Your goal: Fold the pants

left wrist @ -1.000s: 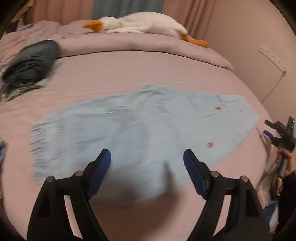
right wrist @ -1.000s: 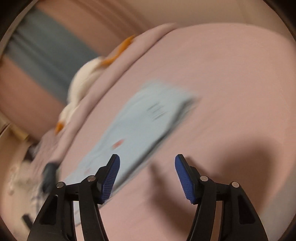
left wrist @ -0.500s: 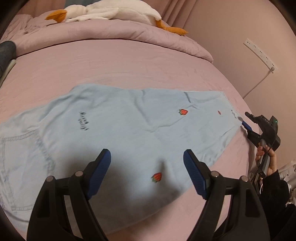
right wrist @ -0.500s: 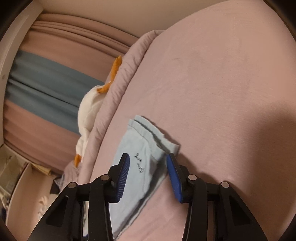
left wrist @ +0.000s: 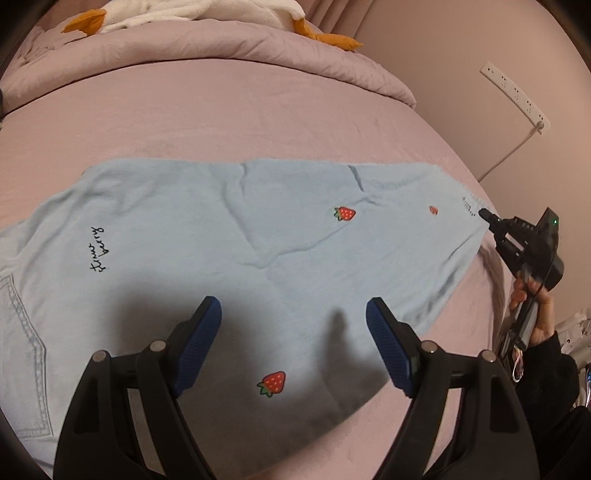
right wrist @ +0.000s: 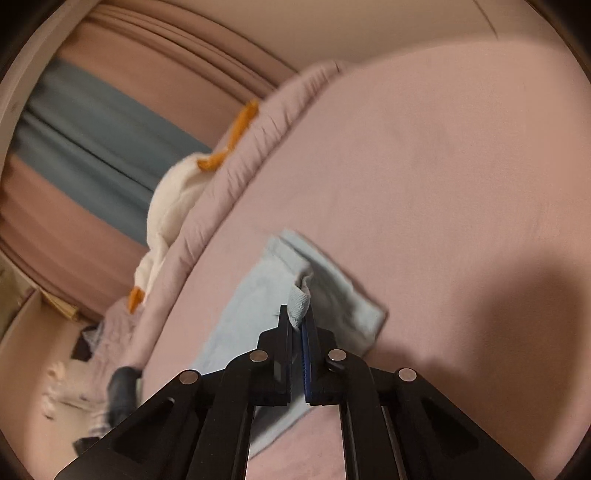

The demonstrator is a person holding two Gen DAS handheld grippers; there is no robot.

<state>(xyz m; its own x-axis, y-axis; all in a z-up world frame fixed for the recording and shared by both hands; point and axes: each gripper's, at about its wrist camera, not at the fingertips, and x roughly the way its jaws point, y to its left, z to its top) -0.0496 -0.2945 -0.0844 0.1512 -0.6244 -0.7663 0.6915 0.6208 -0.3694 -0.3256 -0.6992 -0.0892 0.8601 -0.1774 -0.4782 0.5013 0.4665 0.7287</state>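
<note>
Light blue pants (left wrist: 229,236) with red strawberry patches lie flat across the pink bed, legs together, running left to right. My left gripper (left wrist: 293,325) is open and empty, hovering just above the middle of the leg. My right gripper (right wrist: 298,321) is shut on the pants (right wrist: 255,291) at the hem end, with a small tuft of fabric pinched between the jaws. In the left wrist view the right gripper (left wrist: 487,216) touches the pants' far right end.
A pink duvet (left wrist: 207,44) is bunched along the head of the bed with a white goose plush (left wrist: 192,13) on it. A wall with a power strip (left wrist: 515,92) stands to the right. Curtains (right wrist: 92,125) hang behind.
My right gripper has closed on the hem end of the pants. My left gripper has drifted right along the leg and closer to it, staying open.
</note>
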